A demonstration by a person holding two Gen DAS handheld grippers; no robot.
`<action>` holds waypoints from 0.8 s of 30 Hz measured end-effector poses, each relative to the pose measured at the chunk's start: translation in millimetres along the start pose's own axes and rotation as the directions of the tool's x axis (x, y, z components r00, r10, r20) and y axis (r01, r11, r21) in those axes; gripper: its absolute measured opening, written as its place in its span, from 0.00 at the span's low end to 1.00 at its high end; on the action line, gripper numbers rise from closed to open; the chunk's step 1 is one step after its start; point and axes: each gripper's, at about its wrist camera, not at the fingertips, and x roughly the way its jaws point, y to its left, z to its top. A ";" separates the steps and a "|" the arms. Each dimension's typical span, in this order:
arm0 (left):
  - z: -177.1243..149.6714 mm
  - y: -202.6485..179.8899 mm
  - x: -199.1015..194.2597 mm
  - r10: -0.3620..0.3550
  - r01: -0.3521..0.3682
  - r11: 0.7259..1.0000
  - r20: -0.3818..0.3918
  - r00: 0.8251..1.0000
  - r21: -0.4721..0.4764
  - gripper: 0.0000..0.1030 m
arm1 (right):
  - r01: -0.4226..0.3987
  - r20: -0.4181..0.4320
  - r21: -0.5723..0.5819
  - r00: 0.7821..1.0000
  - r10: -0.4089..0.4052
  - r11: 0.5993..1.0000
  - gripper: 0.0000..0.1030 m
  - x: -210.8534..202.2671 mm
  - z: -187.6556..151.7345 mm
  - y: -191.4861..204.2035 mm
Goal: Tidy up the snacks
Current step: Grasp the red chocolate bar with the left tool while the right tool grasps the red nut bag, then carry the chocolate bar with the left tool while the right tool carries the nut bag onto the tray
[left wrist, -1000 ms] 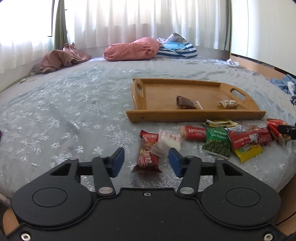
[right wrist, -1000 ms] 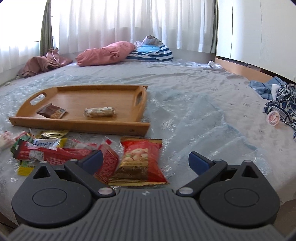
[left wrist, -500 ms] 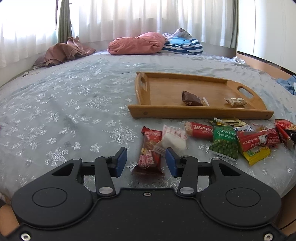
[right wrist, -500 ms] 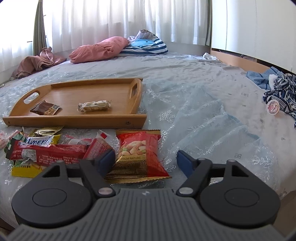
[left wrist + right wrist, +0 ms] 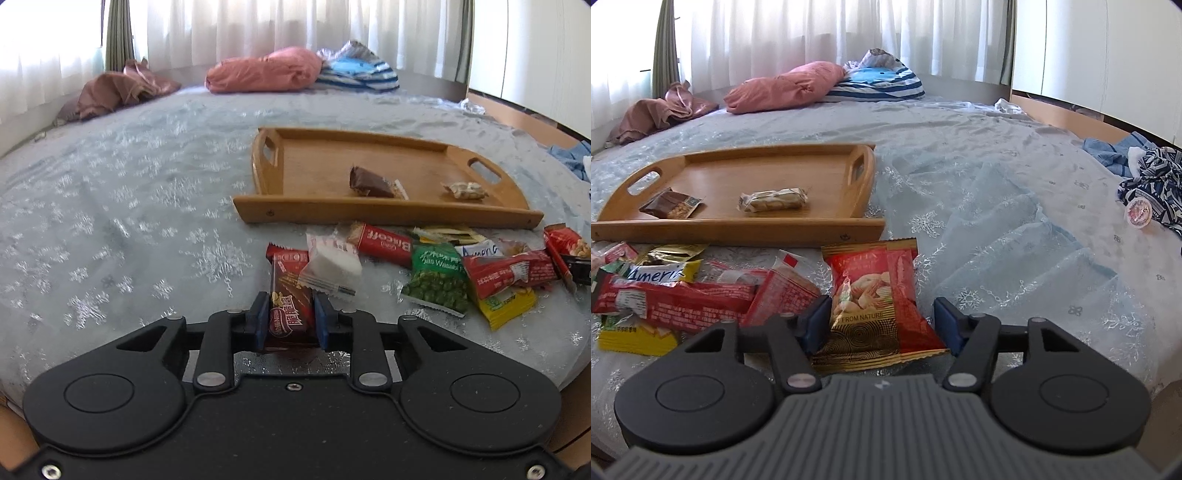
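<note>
On the bed, the left tongs have just closed on a brown chocolate wafer bar, while the right tongs have narrowed around a red nut packet, both probably bound for the wooden tray.

The bedspread was pale blue-grey with silvery snowflakes, and the tray was honey-coloured wood. The wafer bar was dark brown with a red end, the nut packet red over gold. The wasabi pea bag was green.
</note>
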 end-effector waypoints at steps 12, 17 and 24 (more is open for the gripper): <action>13.2 7.8 -29.7 0.063 -0.062 0.998 0.089 0.994 -0.009 0.22 | 0.021 0.053 -0.023 0.998 -0.020 1.000 0.59 -16.6 9.1 1.7; 26.1 15.2 -35.1 0.071 -0.068 0.997 0.112 0.991 -0.027 0.22 | 0.040 0.068 -0.046 0.997 -0.036 0.998 0.58 -20.4 18.1 3.8; 41.9 16.2 -33.1 0.049 -0.043 0.998 0.124 0.991 -0.049 0.22 | 0.037 0.095 -0.037 0.995 -0.034 0.999 0.54 -23.6 35.7 4.4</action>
